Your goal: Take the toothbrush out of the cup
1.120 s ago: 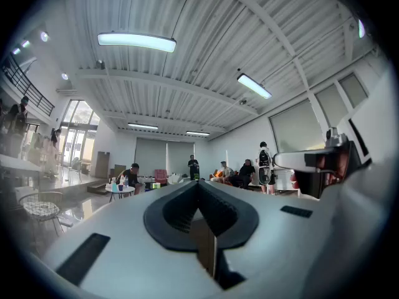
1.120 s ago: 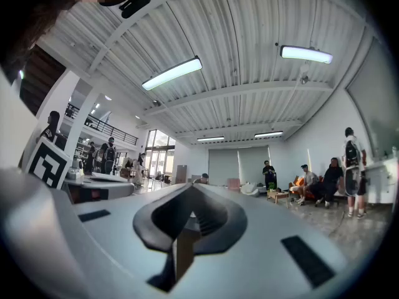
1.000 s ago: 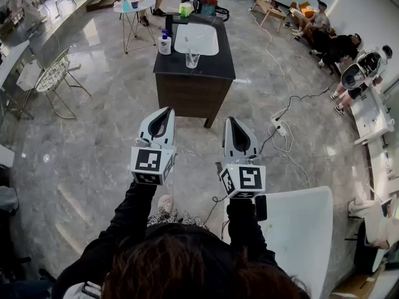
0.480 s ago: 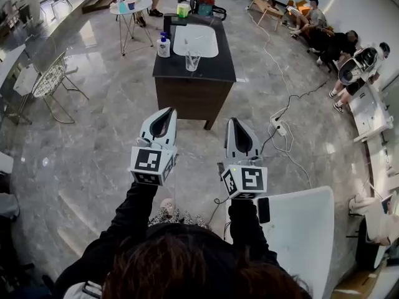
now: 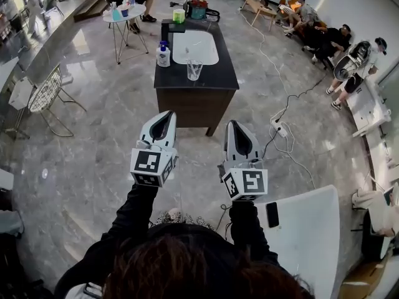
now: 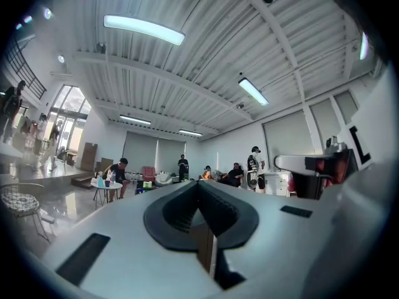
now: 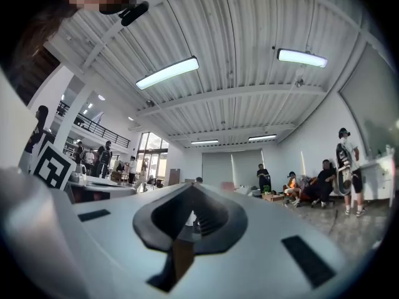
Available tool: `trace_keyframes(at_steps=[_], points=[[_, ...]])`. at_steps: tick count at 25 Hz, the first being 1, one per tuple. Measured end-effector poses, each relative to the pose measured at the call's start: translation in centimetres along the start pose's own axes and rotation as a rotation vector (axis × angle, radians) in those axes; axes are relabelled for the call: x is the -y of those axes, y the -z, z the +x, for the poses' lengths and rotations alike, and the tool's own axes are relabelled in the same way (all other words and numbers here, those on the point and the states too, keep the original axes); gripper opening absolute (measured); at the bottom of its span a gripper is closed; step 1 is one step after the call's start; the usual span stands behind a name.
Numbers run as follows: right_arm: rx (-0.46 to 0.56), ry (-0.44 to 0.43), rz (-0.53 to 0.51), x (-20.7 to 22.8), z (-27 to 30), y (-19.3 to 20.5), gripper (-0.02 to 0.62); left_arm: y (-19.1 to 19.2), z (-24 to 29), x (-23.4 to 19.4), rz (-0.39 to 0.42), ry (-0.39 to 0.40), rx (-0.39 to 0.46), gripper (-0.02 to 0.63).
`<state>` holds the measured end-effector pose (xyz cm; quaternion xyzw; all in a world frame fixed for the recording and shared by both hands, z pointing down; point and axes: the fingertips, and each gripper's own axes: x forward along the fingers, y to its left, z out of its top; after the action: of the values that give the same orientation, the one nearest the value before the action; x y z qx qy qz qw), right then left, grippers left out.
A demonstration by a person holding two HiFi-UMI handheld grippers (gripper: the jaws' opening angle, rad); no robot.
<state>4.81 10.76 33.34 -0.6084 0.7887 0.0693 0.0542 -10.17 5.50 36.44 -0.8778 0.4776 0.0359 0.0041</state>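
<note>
Floor: polished grey marble floor [image 5: 93, 161] all round; a white power strip [image 5: 278, 128] lies on it with its cable, right of the cabinet.
Cabinet: the dark wooden cabinet with a black top [image 5: 196, 98] stands straight ahead, well apart from both grippers, with a white sink basin [image 5: 195, 45] set in its top.
Cup: the clear glass cup [image 5: 194, 71] stands upright on the black top, just at the basin's near edge.
In the cup: the toothbrush [image 5: 194, 66] is inside, a thin pale stick too small to show detail.
Bottle: a white pump bottle with a blue top [image 5: 163, 55] stands left of the basin, apart from the cup.
Left hand: the left gripper [image 5: 168, 114] is held out over the floor, jaws pressed together, nothing between them.
Right hand: the right gripper [image 5: 231, 124] is alongside, jaws likewise closed and empty.
Near right: a white tabletop [image 5: 312, 248] with a black phone [image 5: 272, 214] lying flat on it.
Far left: a round white side table [image 5: 124, 15] carries several small bottles.
</note>
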Motion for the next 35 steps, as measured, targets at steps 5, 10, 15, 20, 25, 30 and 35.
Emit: trace_keyframes(at_steps=[5, 10, 15, 20, 25, 30, 35], points=[[-0.015, 0.017, -0.011, -0.5, 1.6, 0.8, 0.005, 0.7, 1.1, -1.4, -0.006, 0.032, -0.021, -0.006], [-0.038, 0.029, -0.013, -0.3, 2.7, 1.8, 0.005, 1.9, 2.0, -2.3, -0.022, 0.042, -0.043, -0.006], [-0.042, 0.021, -0.01, 0.5, 4.4, 2.3, 0.005, 2.5, 3.7, -3.2, -0.027, 0.035, -0.06, -0.006], [-0.044, -0.008, -0.008, 2.0, 7.0, 3.5, 0.005, 3.3, 6.7, -4.1, -0.028, 0.011, -0.069, -0.006], [-0.043, -0.035, -0.009, 5.2, 10.4, 4.6, 0.005, 4.0, 11.2, -4.7, -0.028, -0.013, -0.076, -0.006], [-0.051, -0.059, 0.002, 8.4, 14.6, 6.1, 0.005, 4.1, 16.1, -5.5, -0.026, -0.036, -0.078, -0.006], [-0.058, -0.096, -0.004, 10.5, 18.0, 6.9, 0.005, 4.3, 19.8, -6.6, -0.027, -0.08, -0.079, -0.006]])
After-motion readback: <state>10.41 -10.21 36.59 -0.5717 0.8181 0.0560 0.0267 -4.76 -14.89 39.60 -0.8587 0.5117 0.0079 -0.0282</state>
